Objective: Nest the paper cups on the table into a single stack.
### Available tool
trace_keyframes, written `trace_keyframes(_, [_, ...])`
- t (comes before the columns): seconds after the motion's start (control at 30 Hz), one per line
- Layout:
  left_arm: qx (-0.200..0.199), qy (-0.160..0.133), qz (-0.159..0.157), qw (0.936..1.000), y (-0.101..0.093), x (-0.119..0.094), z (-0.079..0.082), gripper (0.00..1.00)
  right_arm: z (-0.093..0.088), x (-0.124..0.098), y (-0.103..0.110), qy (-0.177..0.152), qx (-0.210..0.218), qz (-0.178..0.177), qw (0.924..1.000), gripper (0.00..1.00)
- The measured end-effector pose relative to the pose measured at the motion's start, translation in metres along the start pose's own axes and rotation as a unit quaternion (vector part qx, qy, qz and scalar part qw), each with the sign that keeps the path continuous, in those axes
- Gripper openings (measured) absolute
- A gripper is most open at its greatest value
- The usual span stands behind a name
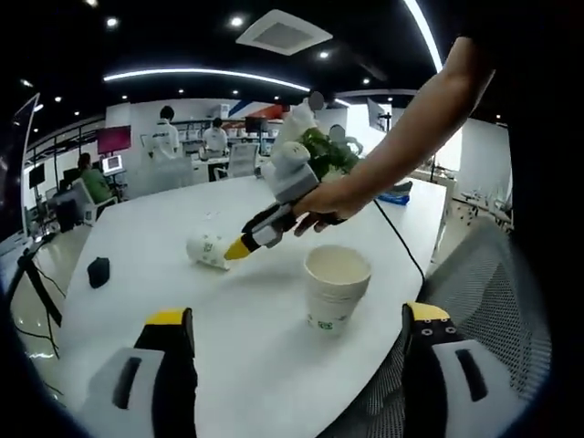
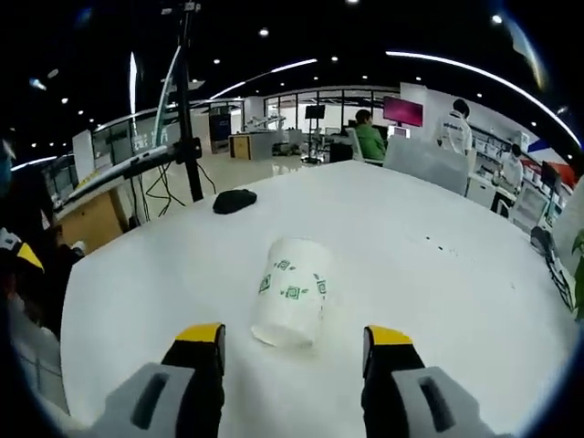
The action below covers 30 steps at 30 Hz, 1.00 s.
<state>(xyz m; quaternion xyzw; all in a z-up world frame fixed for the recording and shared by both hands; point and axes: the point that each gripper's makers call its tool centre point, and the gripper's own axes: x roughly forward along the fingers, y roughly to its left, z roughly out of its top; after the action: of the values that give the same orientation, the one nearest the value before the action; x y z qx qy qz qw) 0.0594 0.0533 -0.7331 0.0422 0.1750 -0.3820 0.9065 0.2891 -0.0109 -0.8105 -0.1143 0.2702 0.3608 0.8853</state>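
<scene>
At the centre of the right gripper view, a paper cup [image 2: 290, 292] printed with green marks is seen lying on its side on the white worktop [image 2: 438, 255], just beyond the spread yellow-tipped fingers [image 2: 203, 335] of the right gripper [image 2: 297, 342] and between them, not touched. Right of centre in the left gripper view, an upright cup [image 1: 336, 286] is seen standing ahead of the left gripper [image 1: 299, 321], whose fingers are held wide apart. Left of it the right gripper is seen reaching toward the lying cup. A small dark object [image 2: 234, 200] lies at upper left.
</scene>
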Motion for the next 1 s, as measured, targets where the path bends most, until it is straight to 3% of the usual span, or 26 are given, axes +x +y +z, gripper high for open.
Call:
trace_keyframes(0.13, [-0.001,-0.005,-0.004,1.0,-0.001,0.001,0.002,0.99,0.001,0.011,0.0,0.005,0.001,0.005,1.0,0.6])
trace_keyframes(0.4, [0.002,0.014,-0.012,0.9998,-0.004,0.003,-0.004,0.99,0.0,0.031,0.001,0.013,0.024,0.009,0.9996,0.56])
trace_keyframes(0.6, [-0.003,0.02,-0.014,0.9997,-0.005,0.003,-0.007,0.98,-0.007,0.036,0.001,0.029,0.027,0.008,0.9992,0.51])
trace_keyframes(0.7, [-0.003,0.022,-0.014,0.9996,-0.005,0.003,-0.007,0.98,-0.009,0.038,-0.001,0.038,0.042,0.006,0.9984,0.38])
trace_keyframes(0.8, [-0.003,0.026,-0.017,0.9995,-0.005,0.004,-0.009,0.97,-0.008,0.037,-0.003,0.032,0.065,0.008,0.9973,0.37])
trace_keyframes(1.0, [0.0,0.031,-0.023,0.9993,-0.008,0.004,-0.01,0.96,-0.006,0.034,-0.001,0.031,0.063,0.016,0.9974,0.37])
